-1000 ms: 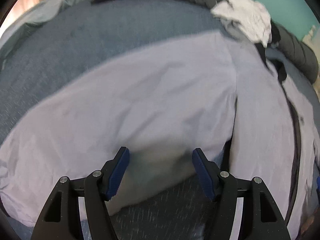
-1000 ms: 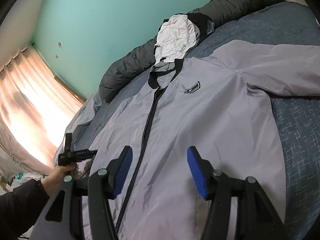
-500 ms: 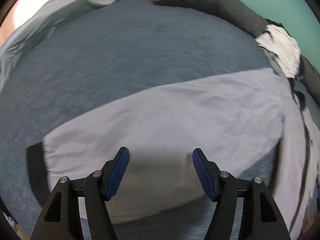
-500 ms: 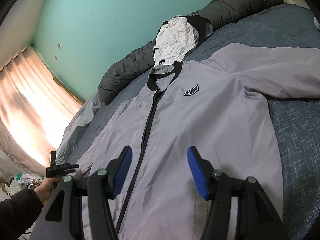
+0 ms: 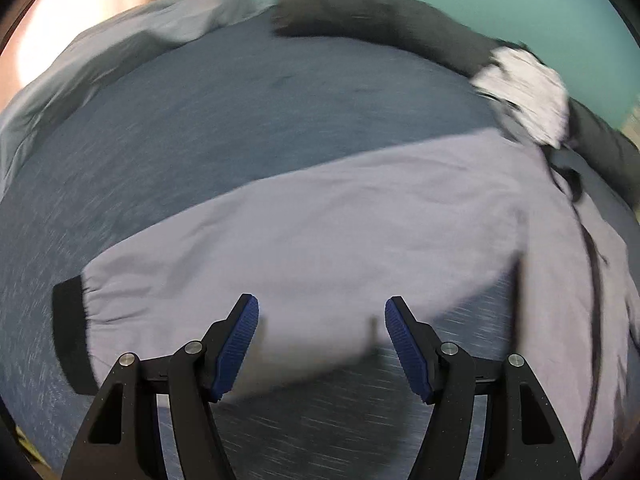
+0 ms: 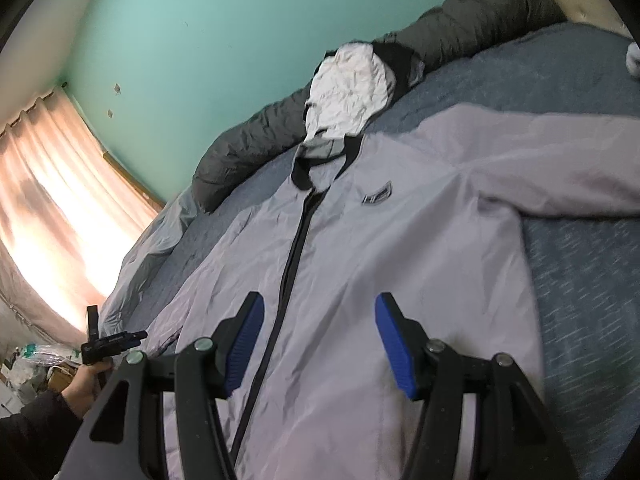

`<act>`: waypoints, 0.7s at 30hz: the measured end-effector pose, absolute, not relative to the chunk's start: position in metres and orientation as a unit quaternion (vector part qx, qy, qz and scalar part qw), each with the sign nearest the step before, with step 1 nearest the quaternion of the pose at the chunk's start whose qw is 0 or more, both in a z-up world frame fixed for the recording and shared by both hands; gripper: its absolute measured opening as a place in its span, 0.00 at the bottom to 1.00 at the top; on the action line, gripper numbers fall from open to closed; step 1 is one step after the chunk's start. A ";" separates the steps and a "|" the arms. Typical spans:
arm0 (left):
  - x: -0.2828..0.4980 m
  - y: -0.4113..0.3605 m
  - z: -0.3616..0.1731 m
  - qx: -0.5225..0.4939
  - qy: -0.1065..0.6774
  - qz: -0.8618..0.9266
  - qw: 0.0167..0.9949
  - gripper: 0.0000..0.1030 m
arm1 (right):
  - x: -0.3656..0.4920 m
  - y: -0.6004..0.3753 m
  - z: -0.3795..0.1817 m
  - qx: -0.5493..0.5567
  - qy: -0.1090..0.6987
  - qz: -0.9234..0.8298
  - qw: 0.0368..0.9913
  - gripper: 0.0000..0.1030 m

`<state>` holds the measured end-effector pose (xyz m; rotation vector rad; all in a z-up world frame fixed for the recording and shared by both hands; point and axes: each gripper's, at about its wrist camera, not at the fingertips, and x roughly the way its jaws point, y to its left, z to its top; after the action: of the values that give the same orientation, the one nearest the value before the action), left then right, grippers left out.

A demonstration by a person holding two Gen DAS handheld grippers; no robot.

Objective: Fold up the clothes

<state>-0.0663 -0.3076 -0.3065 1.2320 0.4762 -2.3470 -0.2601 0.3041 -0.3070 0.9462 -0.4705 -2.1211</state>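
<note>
A pale lilac zip jacket (image 6: 360,272) lies face up and spread flat on the blue bedspread (image 6: 580,288), with a black zip, black collar and a small chest badge. Its sleeve (image 5: 304,240) stretches out to the left in the left wrist view and ends in a black cuff (image 5: 70,336). My left gripper (image 5: 322,320) hovers open above the lower edge of that sleeve with nothing between its blue pads. My right gripper (image 6: 318,328) stands open over the jacket's lower front, just right of the zip, empty too. The left wrist view is blurred.
A crumpled white garment (image 6: 348,88) and a dark grey puffy quilt (image 6: 460,28) lie along the head of the bed by the teal wall. A light blue sheet (image 5: 120,60) is bunched at the far corner. A hand (image 6: 86,380) holds the other gripper's handle at the bed's left side, near a curtained window.
My left gripper has travelled outward along the sleeve from near the armpit, so the black cuff has come into view. The right gripper has stayed put.
</note>
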 end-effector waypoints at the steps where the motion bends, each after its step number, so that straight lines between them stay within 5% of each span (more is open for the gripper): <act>1: -0.072 -0.296 -0.304 0.448 0.165 -0.852 0.214 0.68 | -0.261 0.312 -0.301 0.362 -0.184 -0.837 0.367 0.57; 21: -0.117 -0.136 -0.316 0.423 0.161 -0.887 0.090 0.70 | -0.324 0.604 -0.221 0.381 -0.145 -0.911 0.059 0.58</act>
<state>-0.1169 -0.1361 -0.3156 1.2577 0.4777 -2.6391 -0.3237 0.6044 -0.2209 1.1548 -0.4379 -2.7601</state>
